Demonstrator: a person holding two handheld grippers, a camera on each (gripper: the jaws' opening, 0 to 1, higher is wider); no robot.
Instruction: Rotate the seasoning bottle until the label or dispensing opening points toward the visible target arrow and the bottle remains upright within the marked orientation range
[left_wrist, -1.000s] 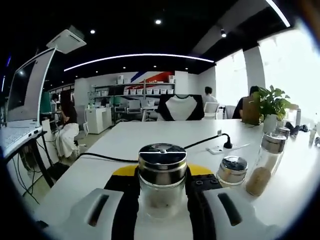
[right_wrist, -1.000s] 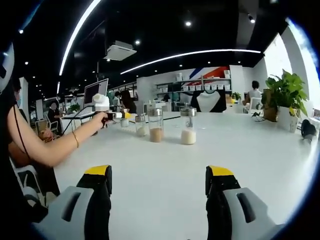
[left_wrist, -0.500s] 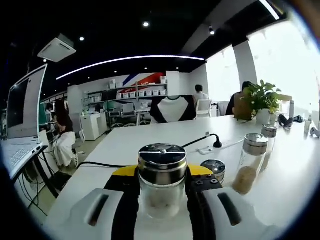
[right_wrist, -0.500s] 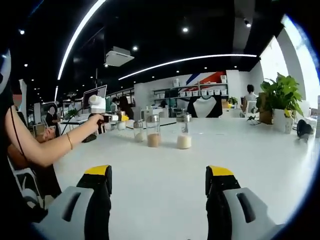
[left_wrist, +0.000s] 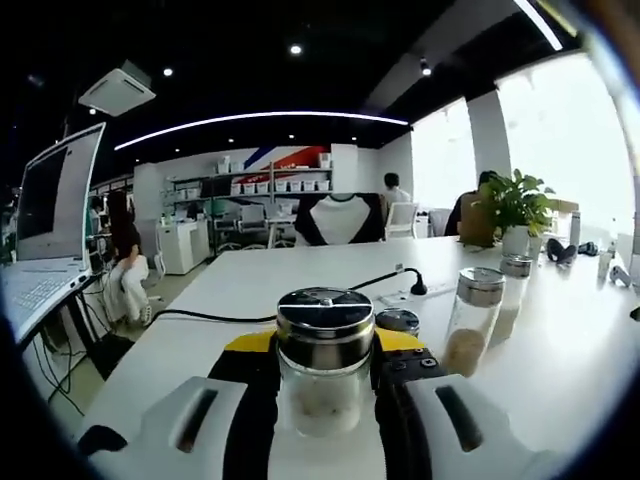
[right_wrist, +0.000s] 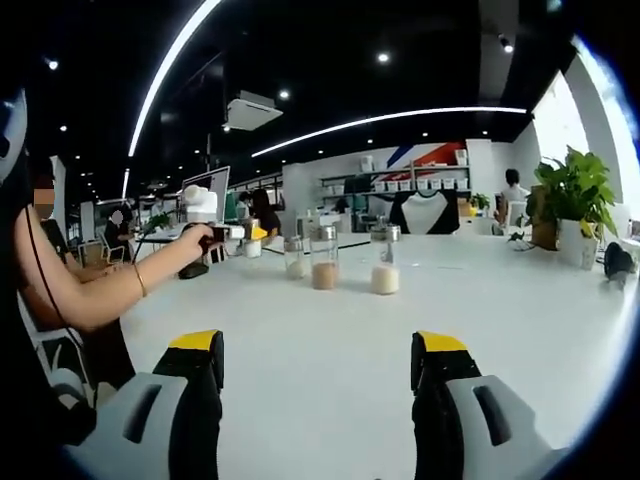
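Held bottle: clear glass seasoning bottle with a chrome dispensing cap (left_wrist: 324, 360), upright, at the near edge of the white table (left_wrist: 300, 270); pale powder fills its lower part.
Left gripper (left_wrist: 325, 375): jaws closed against both sides of the held bottle, pressing on the glass.
Right gripper (right_wrist: 316, 365): jaws spread wide with nothing between them, low over bare table near the camera.
Tall jar: slim clear glass jar with a metal lid (left_wrist: 470, 320), right of the held bottle, tan granules in its lower third.
Low jar: short glass jar with a silver lid (left_wrist: 398, 322), between the held bottle and the tall jar; contents cannot be told.
Row seen from the right gripper view: three lidded glass jars mid-table; middle jar (right_wrist: 323, 258) holds brown seasoning, right jar (right_wrist: 385, 260) white grains.
Person's hand (right_wrist: 198, 240): grips the left gripper's handle, far left of the row.
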